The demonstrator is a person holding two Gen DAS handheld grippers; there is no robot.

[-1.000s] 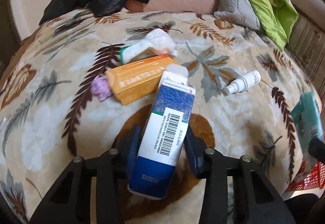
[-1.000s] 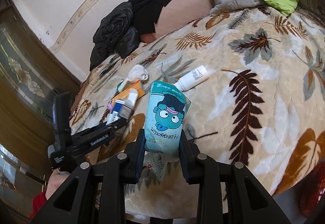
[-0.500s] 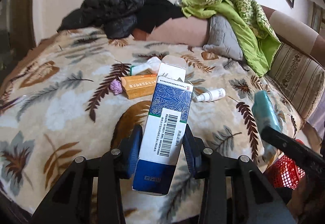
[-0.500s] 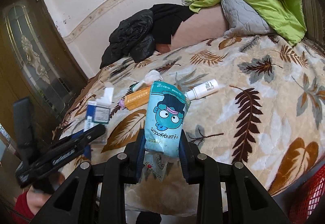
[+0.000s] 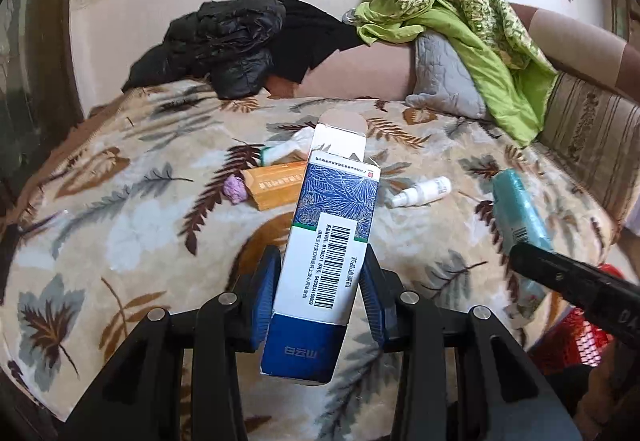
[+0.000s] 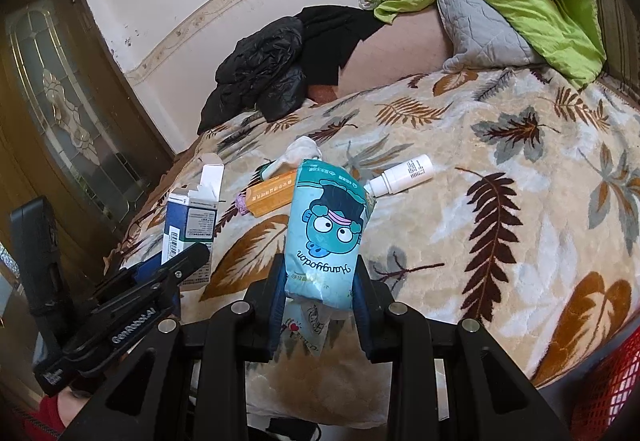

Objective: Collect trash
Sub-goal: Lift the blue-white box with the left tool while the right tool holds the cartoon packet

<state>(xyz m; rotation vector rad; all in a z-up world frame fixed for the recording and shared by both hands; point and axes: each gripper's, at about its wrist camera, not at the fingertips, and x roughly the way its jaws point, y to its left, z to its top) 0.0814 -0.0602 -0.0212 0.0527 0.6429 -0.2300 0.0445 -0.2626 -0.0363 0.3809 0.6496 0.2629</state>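
My left gripper (image 5: 318, 291) is shut on a blue-and-white medicine box (image 5: 326, 249) with a barcode and an open top flap, held above the leaf-patterned bed. My right gripper (image 6: 318, 287) is shut on a teal cartoon pouch (image 6: 326, 229), with a crumpled wrapper hanging under it. On the blanket lie an orange box (image 5: 276, 185), a purple wad (image 5: 236, 191), a crumpled white tissue with a green tube (image 5: 286, 147) and a white spray bottle (image 5: 422, 193). From the right wrist view the left gripper (image 6: 176, 265) and its box (image 6: 192, 217) show at the left.
A red mesh basket (image 5: 576, 337) sits low at the right beside the bed, also at the corner (image 6: 612, 385). Black jackets (image 5: 224, 41), a grey pillow (image 5: 444, 81) and a green quilt (image 5: 480, 37) pile at the headboard. A wooden door (image 6: 60, 113) stands left.
My left gripper has pulled back and risen from the blanket with the box, so more of the bed and wall shows. The right gripper has rolled slightly, still holding the pouch.
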